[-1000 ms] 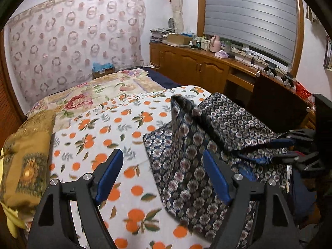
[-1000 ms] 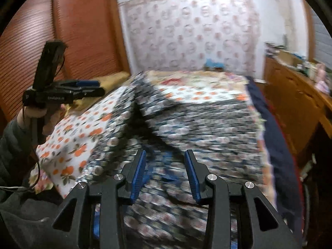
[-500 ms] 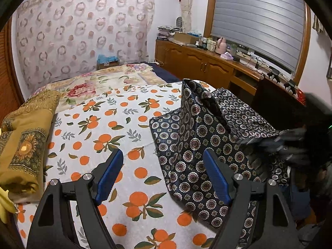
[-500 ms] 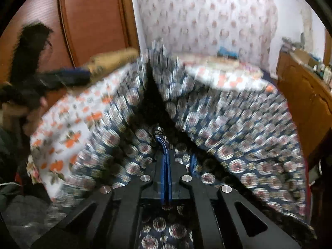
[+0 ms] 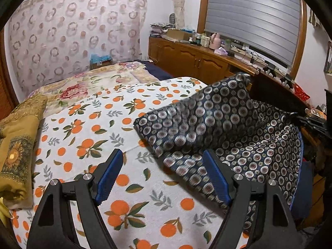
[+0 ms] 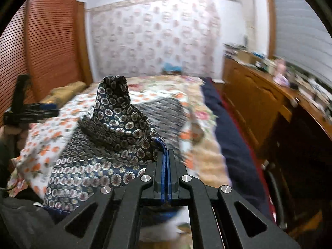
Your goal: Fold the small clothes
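Right wrist view shows your right gripper (image 6: 166, 155) pinched tight on an edge of the dark navy garment printed with pale round medallions (image 6: 116, 128), lifting it so the cloth peaks above the bed. Left wrist view has your left gripper (image 5: 164, 176) spread wide, holding nothing, hovering over the white bedsheet with orange fruit print (image 5: 83, 128). That garment (image 5: 217, 128) lies partly on the sheet's right side, its far corner raised toward the right gripper (image 5: 311, 122). A mustard-yellow folded blanket (image 5: 18, 141) sits at the left edge
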`<state>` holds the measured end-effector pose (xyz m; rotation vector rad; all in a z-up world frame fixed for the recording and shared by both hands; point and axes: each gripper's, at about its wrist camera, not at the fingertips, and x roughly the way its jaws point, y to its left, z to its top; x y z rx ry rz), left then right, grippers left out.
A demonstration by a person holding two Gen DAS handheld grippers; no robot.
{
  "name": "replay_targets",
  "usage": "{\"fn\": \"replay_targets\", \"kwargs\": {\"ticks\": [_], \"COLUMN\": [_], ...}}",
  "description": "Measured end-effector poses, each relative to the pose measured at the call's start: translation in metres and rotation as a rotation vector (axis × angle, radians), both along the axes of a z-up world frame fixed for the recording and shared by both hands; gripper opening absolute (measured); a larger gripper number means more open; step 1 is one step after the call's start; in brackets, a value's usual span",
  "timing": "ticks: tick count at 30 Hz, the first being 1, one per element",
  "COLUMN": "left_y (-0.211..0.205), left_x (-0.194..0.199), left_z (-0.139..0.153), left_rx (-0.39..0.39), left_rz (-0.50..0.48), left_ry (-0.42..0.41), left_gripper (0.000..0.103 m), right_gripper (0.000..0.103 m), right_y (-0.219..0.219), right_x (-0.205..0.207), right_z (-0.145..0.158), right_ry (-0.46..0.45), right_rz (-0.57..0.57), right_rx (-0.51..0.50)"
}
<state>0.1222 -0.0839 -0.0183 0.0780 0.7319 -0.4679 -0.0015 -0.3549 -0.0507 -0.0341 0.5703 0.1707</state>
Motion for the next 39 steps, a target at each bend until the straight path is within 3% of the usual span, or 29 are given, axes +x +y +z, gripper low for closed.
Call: {"fn": "replay_targets", "kwargs": {"ticks": [7, 9, 11, 17, 20, 28, 35, 37, 38, 39], "left_y": [-0.006, -0.006, -0.004, -0.002, -0.003, -0.006, -0.007, -0.006, -0.006, -0.007], "left_x": [0.004, 0.003, 0.002, -0.001, 0.0, -0.003, -0.004, -0.004, -0.004, -0.004], "left_z": [-0.004, -0.004, -0.004, -0.002, -0.005, -0.011, -0.018, -0.02, -0.021, -0.022], "left_rx": [0.009, 0.005, -0.004, -0.034, -0.033, -0.026, -0.026, -0.029, -0.029, -0.029], "left_rz": [0.011, 0.019, 0.024, 0.037, 0.036, 0.033, 0.025, 0.027, 0.028, 0.029], "left_ry": [0.002, 0.002, 0.001, -0.01, -0.002, 0.005, 0.018, 0.025, 0.028, 0.031], "left_gripper": [0.08, 0.08, 0.08, 0.08, 0.08, 0.08, 0.08, 0.08, 0.08, 0.08], "right_gripper": [0.003, 0.021, 0.032, 0.047, 0.047, 0.047, 0.047, 0.025, 0.005, 0.004], "right_y": [0.011, 0.016, 0.02, 0.033, 0.044, 0.048, 0.054, 0.055, 0.056, 0.06], "right_x": [0.018, 0.02, 0.017, 0.067, 0.114, 0.22, 0.249, 0.248, 0.248, 0.247], "right_z": [-0.011, -0.003, 0.008, 0.019, 0.018, -0.002, -0.021, -0.014, -0.012, -0.01], "right_ry": [0.076, 0.061, 0.034, 0.013, 0.04, 0.192, 0.284, 0.274, 0.269, 0.253], "right_rz": [0.003, 0.008, 0.03, 0.131, 0.192, 0.194, 0.228, 0.267, 0.287, 0.302], "right_rx": [-0.075, -0.076, -0.075, -0.066, -0.065, -0.001, 0.069, 0.077, 0.073, 0.058]}}
